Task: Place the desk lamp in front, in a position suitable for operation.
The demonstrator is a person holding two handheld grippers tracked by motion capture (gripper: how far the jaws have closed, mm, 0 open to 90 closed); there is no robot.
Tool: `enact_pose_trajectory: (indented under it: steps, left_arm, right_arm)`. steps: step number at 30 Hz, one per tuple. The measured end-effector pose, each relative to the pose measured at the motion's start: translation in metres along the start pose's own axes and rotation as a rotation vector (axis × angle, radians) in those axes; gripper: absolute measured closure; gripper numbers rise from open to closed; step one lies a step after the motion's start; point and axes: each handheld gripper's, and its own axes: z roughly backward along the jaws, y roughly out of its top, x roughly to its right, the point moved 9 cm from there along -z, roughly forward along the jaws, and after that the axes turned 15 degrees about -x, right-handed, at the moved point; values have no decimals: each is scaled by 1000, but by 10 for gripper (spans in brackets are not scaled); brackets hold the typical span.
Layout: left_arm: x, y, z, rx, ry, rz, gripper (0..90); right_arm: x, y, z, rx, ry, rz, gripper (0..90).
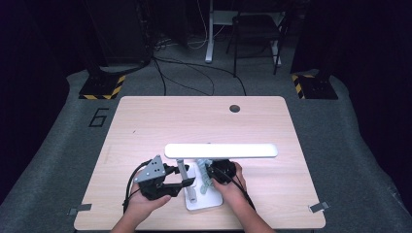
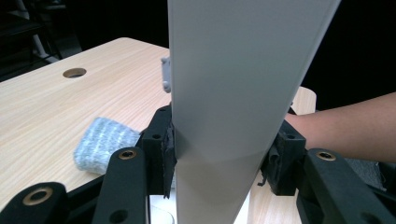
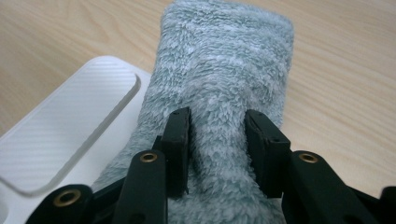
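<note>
The work in hand looks like wiping the base of a white desk lamp [image 1: 221, 151] with a fluffy grey-green cloth [image 3: 219, 84] while the lamp is held steady. The left gripper [image 1: 187, 183] has its jaws shut on the lamp's upright stem [image 2: 224, 116], one pad pressing each flat side, so the stem sits squarely between the fingers [image 2: 161, 144]. The right gripper [image 3: 217, 154] pinches a ridge of the cloth between its fingers [image 3: 180, 149], the pile bulging up between and ahead of them; most of the cloth stretches forward beyond the fingertips, lying partly on the lamp base [image 3: 60, 135] to their left and partly on the table [image 1: 145, 126] to their right. To do this well, I judge the left grip should stay firm and low on the stem so the lamp cannot twist or tip under the head's overhang. The right hand should keep the fingertips pressed down enough that the cloth drags flat across the base, sweeping toward the ribbed panel rather than letting the loose end bunch up ahead of the fingers.
</note>
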Motion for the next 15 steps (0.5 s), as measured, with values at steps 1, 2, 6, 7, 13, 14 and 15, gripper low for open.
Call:
enact_pose_trajectory:
  steps: [1,2,6,7,13,14,15]
  left_arm:
    - [0,0,0,0,0,0,528]
    - [0,0,0,0,0,0,528]
    - [0,0,0,2,-1,-5,528]
    - [0,0,0,3,-2,-4,527]
    - [0,0,0,2,-2,-1,527]
    - [0,0,0,3,-5,-1,527]
    - [0,0,0,3,-5,-1,527]
  right_arm:
    - [0,2,-1,1,7,-11,624]
    - [1,3,-2,1,12,-9,623]
    - [-2,6,-2,7,27,-45,624]
    - [-3,6,-1,10,24,-29,624]
    - [-21,6,0,17,26,30,629]
    - [-24,5,1,20,15,63,631]
    - [-27,4,2,21,12,74,632]
